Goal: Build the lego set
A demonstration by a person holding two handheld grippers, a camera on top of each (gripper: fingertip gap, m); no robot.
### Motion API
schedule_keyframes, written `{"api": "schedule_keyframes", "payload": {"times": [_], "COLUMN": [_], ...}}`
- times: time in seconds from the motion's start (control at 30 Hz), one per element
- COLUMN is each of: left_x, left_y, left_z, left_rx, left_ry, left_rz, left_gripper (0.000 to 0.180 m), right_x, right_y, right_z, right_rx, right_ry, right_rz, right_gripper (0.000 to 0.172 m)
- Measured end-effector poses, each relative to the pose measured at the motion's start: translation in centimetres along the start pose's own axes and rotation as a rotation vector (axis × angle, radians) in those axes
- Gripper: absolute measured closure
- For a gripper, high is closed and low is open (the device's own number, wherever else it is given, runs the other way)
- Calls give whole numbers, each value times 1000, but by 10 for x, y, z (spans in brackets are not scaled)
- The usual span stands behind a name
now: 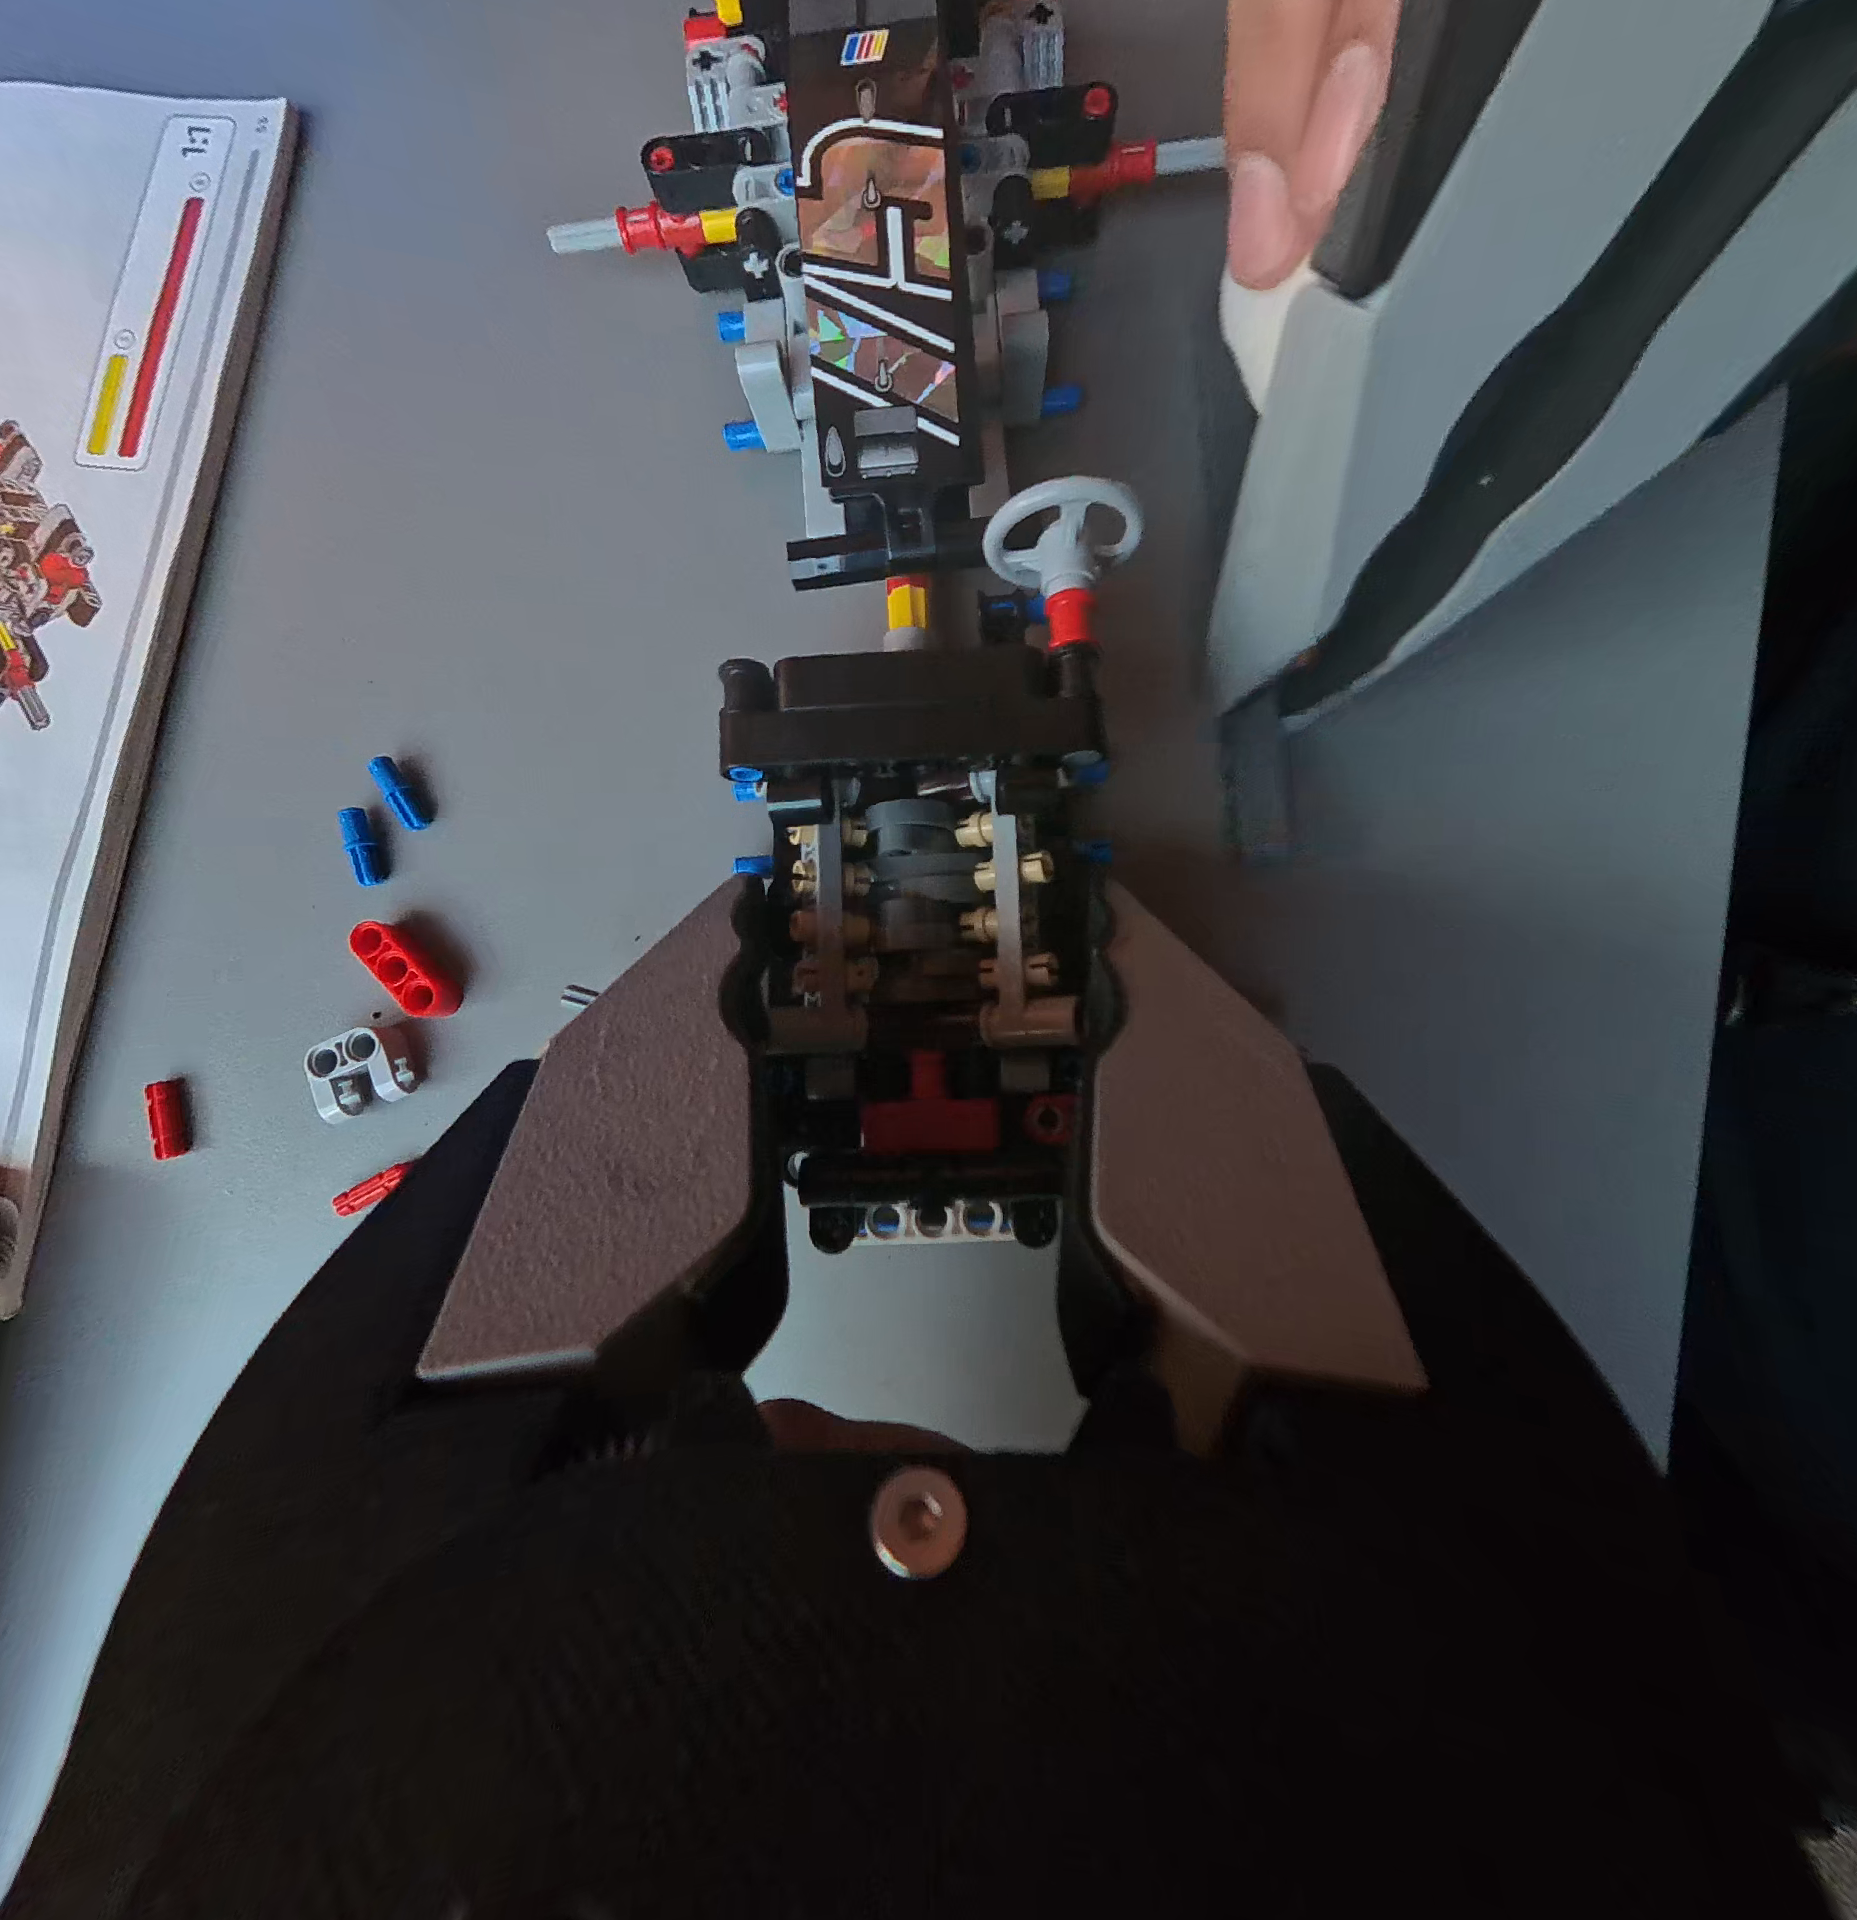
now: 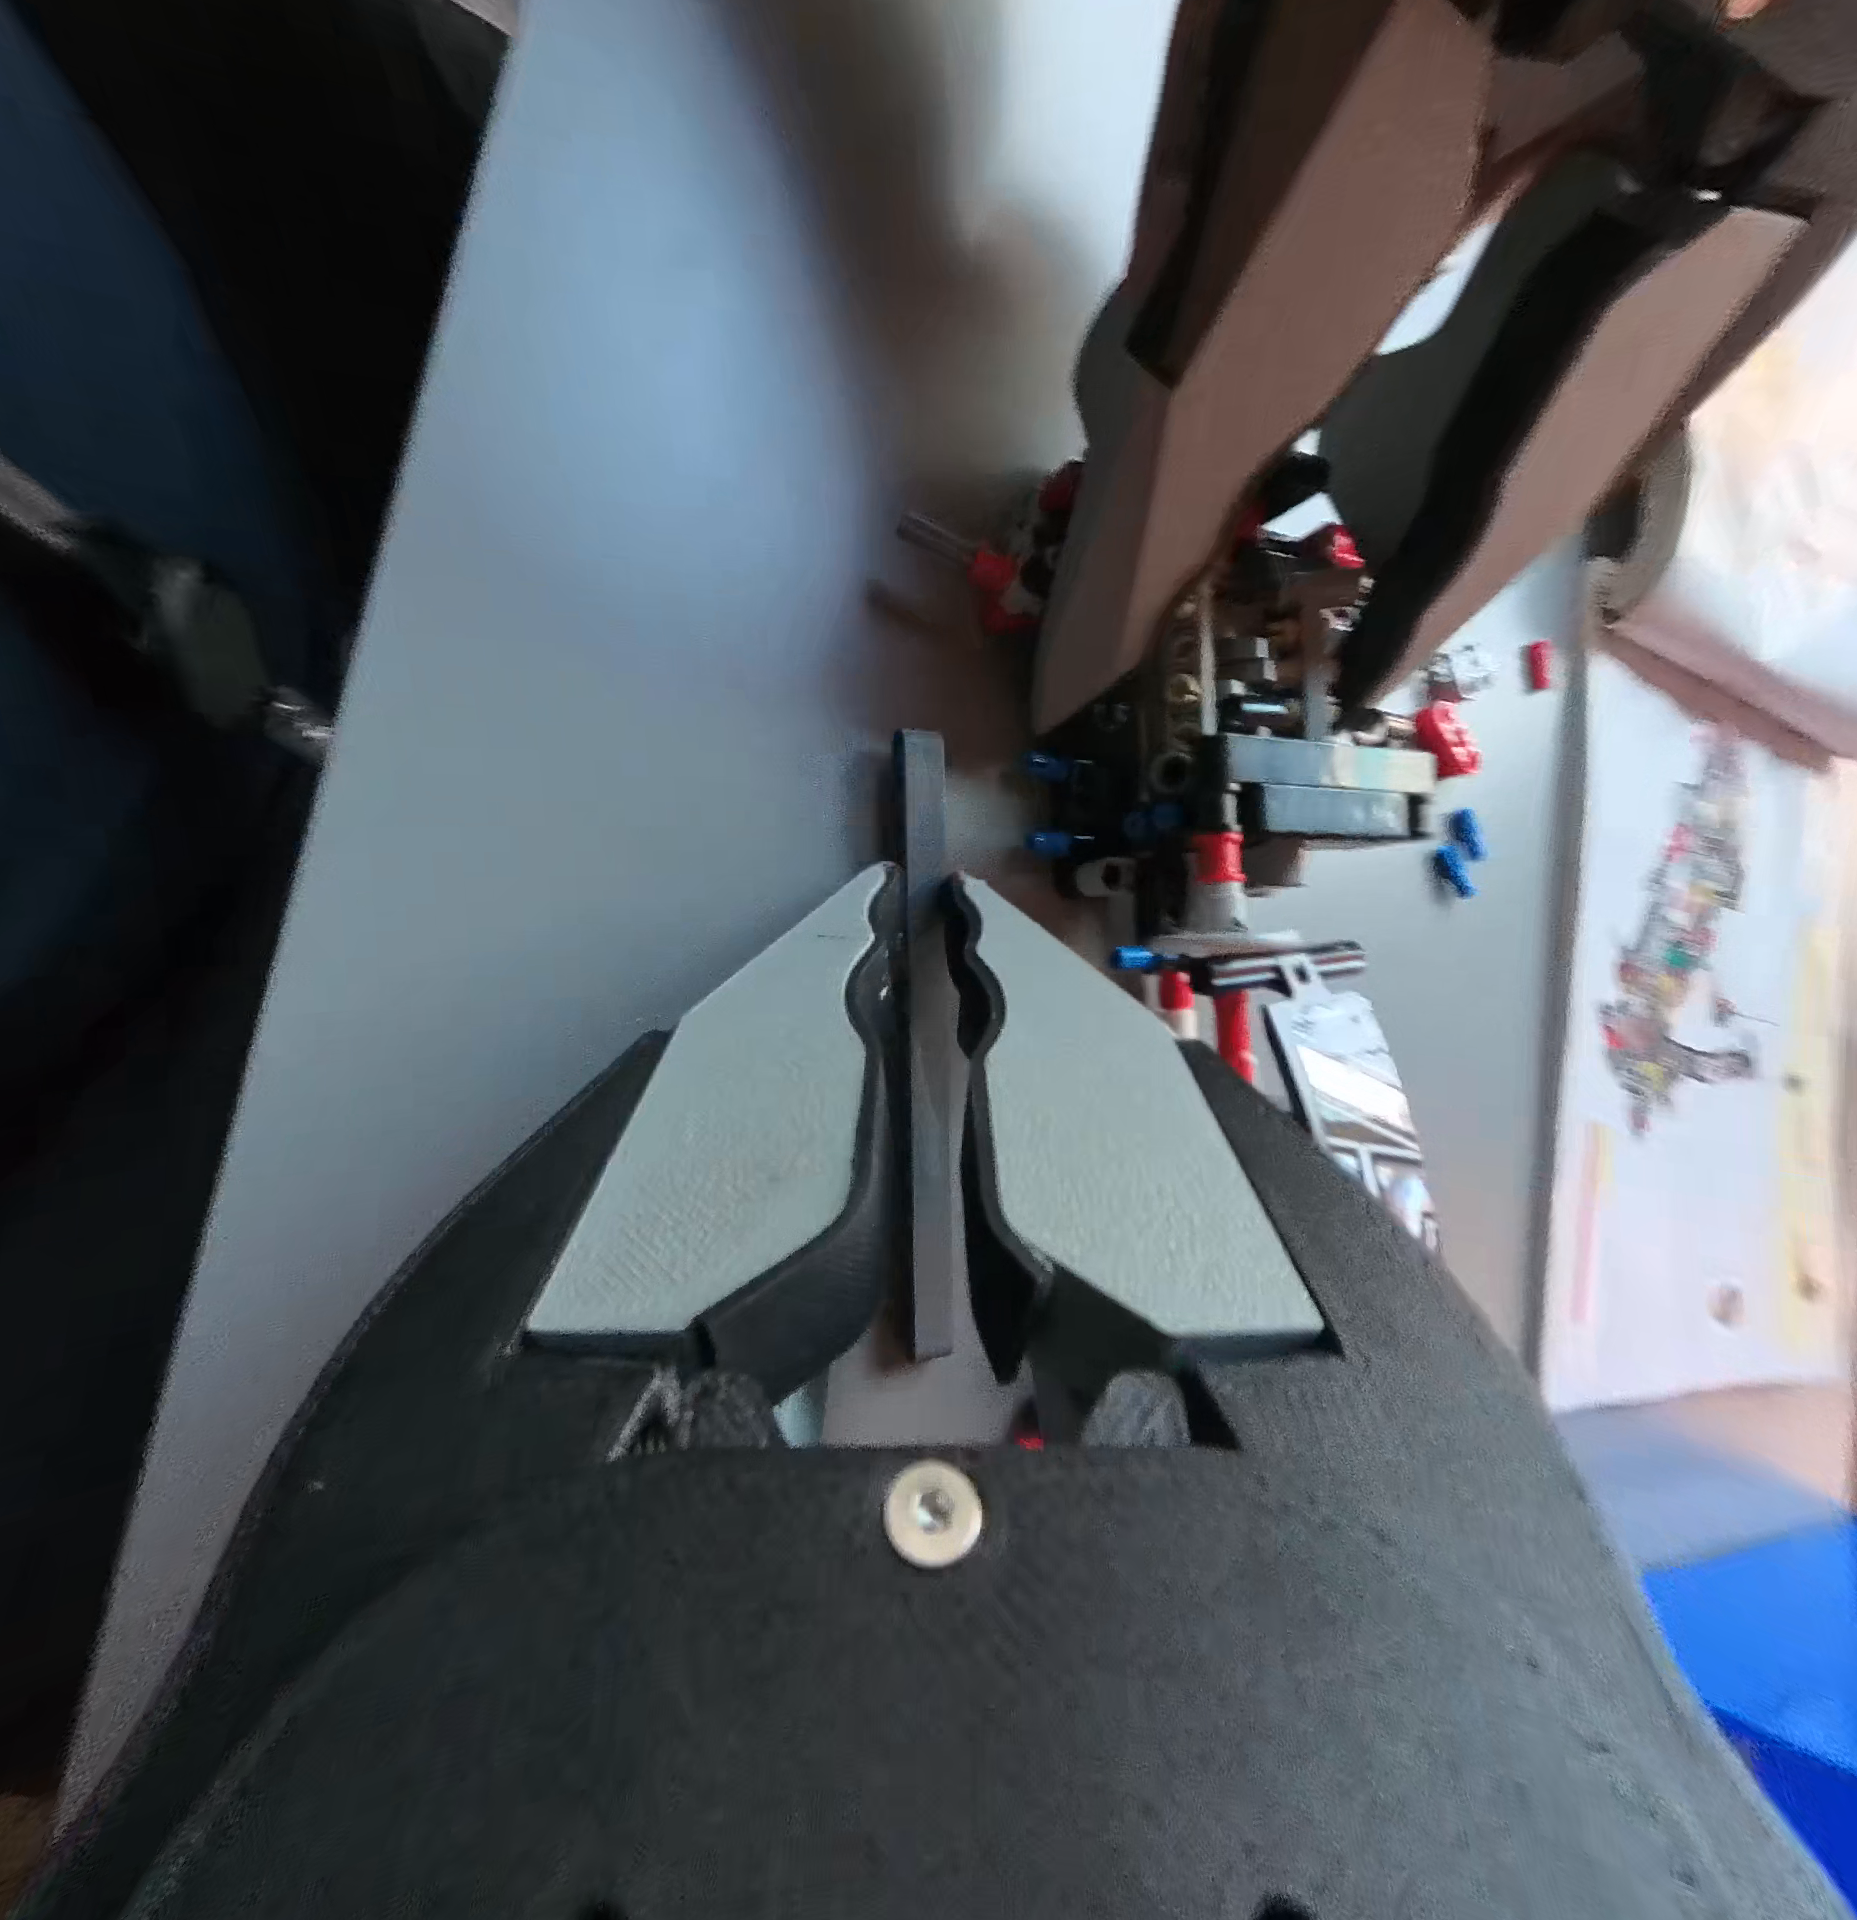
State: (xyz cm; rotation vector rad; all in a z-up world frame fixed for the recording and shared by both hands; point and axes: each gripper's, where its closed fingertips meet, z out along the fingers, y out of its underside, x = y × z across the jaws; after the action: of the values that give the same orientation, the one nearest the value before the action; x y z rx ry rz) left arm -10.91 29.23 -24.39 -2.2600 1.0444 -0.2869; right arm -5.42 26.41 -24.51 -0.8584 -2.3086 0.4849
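1. My left gripper (image 1: pixel 919 940) is clamped on the near end of the long black building-brick car chassis (image 1: pixel 903 416). Both brown fingers (image 1: pixel 643 1091) press against the sides of the engine block section, with its tan pins and grey crank pieces showing between them.

2. The chassis lies flat on the grey worktop (image 1: pixel 488 520). Its long axis runs straight away from my left gripper, from the near engine end out to the far axle end with the red and yellow bushes. A light grey steering wheel (image 1: pixel 1062 530) stands just right of that axis, beyond the black frame block.

3. My right gripper (image 2: pixel 919 894) is nearly shut on a thin, flat, dark grey plastic beam (image 2: pixel 922 831). The beam runs along the fingers, and its far end sticks out past the fingertips. The pale grey fingers (image 2: pixel 778 1122) sit against it on both sides.

4. From the right wrist view, the chassis is just right of the beam's tip and a little farther off. Its blue pins (image 2: pixel 1049 764) point back towards the beam. Beam and chassis are close but apart.

5. In the left wrist view, the right gripper's pale body fills the far right, with a hand (image 1: pixel 1298 135) on it.

6. Loose pieces lie on the worktop left of my left gripper: two blue pins (image 1: pixel 384 816), a red three-hole beam (image 1: pixel 404 966), a light grey connector (image 1: pixel 358 1070) and a small red pin (image 1: pixel 165 1117). An open instruction booklet (image 1: pixel 93 623) lies at the far left.
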Motion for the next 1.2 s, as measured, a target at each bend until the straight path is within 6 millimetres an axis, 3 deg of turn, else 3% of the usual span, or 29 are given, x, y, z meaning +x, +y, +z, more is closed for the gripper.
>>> {"api": "schedule_keyframes", "payload": {"times": [0.3,0.5,0.83,1.2], "left_x": [2,4,7,9], "left_y": [-1,-1,-1,-2], "left_z": [0,-1,-1,-3], "left_rx": [6,19,34,77], "left_ry": [-40,-45,-34,-28], "left_rz": [32,22,37,40], "left_gripper": [122,120,118,116], "right_x": [17,17,16,16], "right_y": [6,3,4,3], "right_z": [7,10,9,8], "right_rx": [-92,-139,-107,-103], "right_ry": [145,229,194,310], "right_rz": [-12,-134,-35,-113], "right_gripper": [167,167,167,167]}}
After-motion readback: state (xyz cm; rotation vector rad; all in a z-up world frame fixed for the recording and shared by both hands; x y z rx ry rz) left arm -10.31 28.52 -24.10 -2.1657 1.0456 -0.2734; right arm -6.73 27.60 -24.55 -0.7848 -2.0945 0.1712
